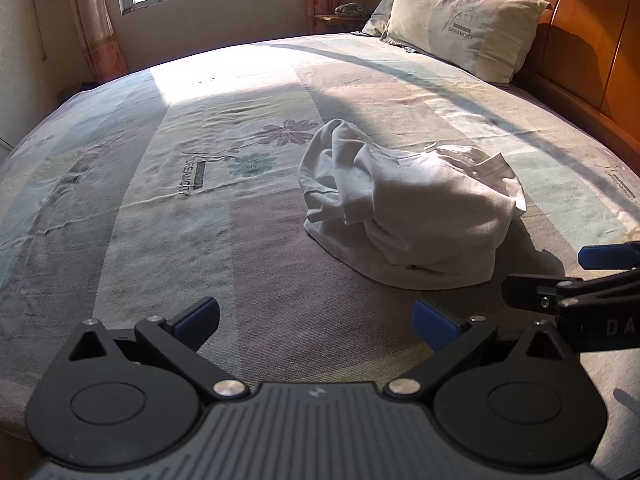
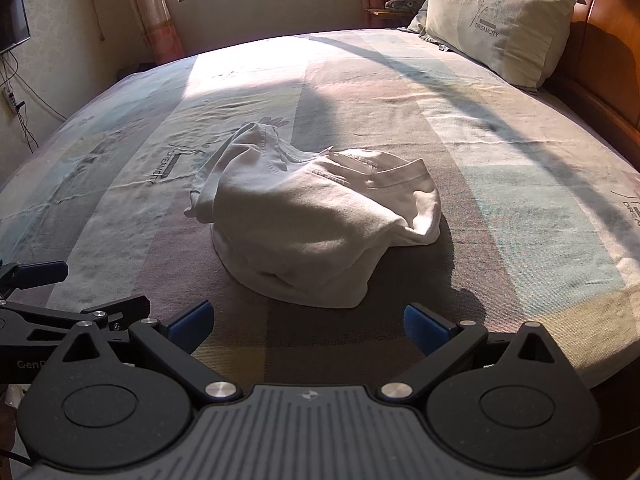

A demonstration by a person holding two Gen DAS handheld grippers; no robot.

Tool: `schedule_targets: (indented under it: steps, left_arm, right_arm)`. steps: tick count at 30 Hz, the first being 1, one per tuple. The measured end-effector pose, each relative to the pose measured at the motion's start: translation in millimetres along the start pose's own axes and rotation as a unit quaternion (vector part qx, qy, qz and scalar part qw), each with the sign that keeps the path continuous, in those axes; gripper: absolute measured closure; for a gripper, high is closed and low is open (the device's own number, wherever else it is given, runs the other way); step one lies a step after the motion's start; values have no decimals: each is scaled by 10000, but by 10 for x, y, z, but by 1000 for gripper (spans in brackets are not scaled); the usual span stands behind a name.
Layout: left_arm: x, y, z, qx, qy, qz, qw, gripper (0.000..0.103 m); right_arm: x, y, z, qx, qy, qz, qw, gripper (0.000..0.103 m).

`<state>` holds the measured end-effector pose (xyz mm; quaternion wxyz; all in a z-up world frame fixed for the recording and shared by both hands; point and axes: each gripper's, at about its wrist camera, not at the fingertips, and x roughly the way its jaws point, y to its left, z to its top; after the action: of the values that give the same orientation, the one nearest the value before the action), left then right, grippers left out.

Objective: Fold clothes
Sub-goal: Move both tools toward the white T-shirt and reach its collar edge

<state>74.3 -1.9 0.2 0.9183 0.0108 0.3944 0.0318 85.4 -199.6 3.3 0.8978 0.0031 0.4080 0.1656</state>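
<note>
White garment [image 2: 316, 232] lies crumpled on the bed [image 2: 500, 184], just ahead of both hand-held grippers. Left hand-held gripper [image 1: 316, 320] and right hand-held gripper [image 2: 308, 326] spread wide, empty, likely poised to grab edges for unfolding first.

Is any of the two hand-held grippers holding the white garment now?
No. Left hand-held gripper and right hand-held gripper are open and empty; the white garment lies untouched.

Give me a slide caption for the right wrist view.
Open right gripper faces a crumpled white garment on the patterned bedsheet.
</note>
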Motion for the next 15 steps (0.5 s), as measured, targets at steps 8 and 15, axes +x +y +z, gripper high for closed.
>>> schedule_targets:
  steps: [8,15]
  left_arm:
    - [188,-79,229,100,45,-122,9999,1]
    - [380,-225,532,320,-52,-190,9993,1]
  right_arm:
    - [152,-171,121,152,61,-2,9999,0]
    - [296,-372,203,341,108,-78,9993,0]
